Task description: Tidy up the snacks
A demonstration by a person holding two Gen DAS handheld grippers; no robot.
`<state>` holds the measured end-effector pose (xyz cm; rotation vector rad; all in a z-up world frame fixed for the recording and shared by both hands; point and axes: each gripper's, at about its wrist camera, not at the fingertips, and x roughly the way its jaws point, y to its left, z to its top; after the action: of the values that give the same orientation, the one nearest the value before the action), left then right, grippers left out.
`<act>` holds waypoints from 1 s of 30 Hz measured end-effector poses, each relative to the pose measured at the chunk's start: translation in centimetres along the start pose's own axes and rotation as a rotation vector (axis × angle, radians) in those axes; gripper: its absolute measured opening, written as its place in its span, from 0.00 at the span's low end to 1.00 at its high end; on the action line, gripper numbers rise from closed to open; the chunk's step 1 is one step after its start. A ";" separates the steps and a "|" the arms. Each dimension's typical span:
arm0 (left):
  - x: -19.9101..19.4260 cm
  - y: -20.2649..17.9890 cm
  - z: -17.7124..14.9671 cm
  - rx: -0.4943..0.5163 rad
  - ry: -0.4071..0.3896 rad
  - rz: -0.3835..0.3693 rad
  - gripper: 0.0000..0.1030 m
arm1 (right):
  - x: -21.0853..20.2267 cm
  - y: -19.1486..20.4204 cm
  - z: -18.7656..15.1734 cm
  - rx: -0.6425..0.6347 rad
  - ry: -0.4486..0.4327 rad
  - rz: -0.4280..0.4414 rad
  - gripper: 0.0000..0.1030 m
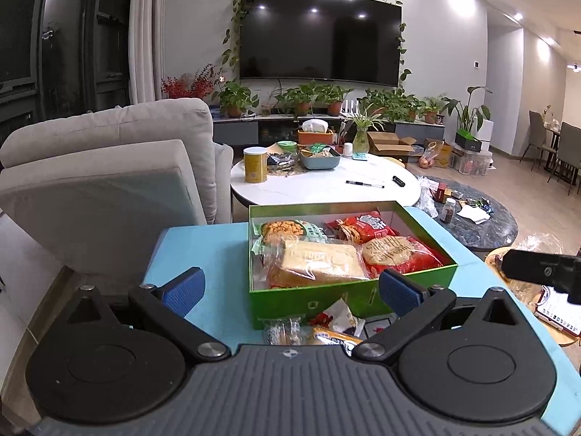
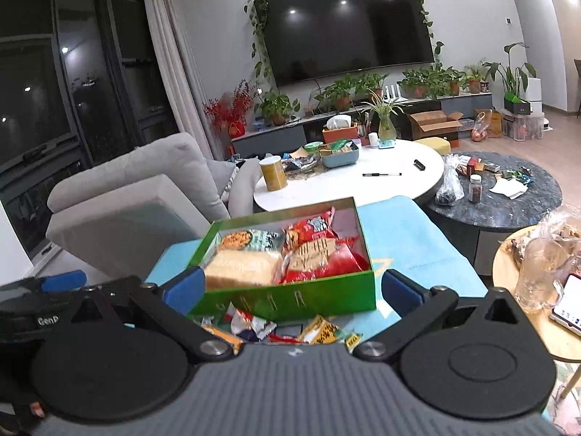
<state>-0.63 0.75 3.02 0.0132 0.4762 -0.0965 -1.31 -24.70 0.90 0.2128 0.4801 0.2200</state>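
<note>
both my grippers are hanging over the near edge of the blue table [image 1: 203,254], left gripper [image 1: 290,290] and right gripper [image 2: 290,289] spread wide with nothing between the pads. right under them is a pile of loose snack packets [image 2: 276,327], half hidden behind the gripper bodies, so i can't tell how many are left or how they overlap. that's my worry: crinkly wrappers lying on each other, i could pinch two at once or only catch a corner and drop it on the way.

just past the pile is the green box [image 1: 290,301], open, already pretty stuffed: bread bag [image 1: 319,261] in front, red packets [image 1: 399,250] beside it, a greenish nut bag [image 1: 287,229] at the back. not much free room, so anything dropped on top may slide off over the wall. the box looks light too, a bump from a finger could shove it toward the white coffee table [image 1: 319,189].
</note>
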 end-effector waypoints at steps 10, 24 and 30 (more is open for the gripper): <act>-1.4 -0.8 -1.0 0.014 0.005 -0.001 0.99 | -1.4 0.5 -1.4 -0.008 0.024 -0.018 0.67; -2.5 -1.5 -1.2 0.032 -0.012 -0.001 0.99 | -2.1 0.4 -1.8 0.003 0.022 -0.012 0.67; -2.2 -1.8 -1.2 0.035 -0.004 -0.003 0.99 | -2.3 0.3 -2.0 0.009 0.027 -0.013 0.67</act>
<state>-3.31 -0.80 3.01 0.0471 0.4706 -0.1078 -4.28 -24.69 0.29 0.2159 0.5094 0.2079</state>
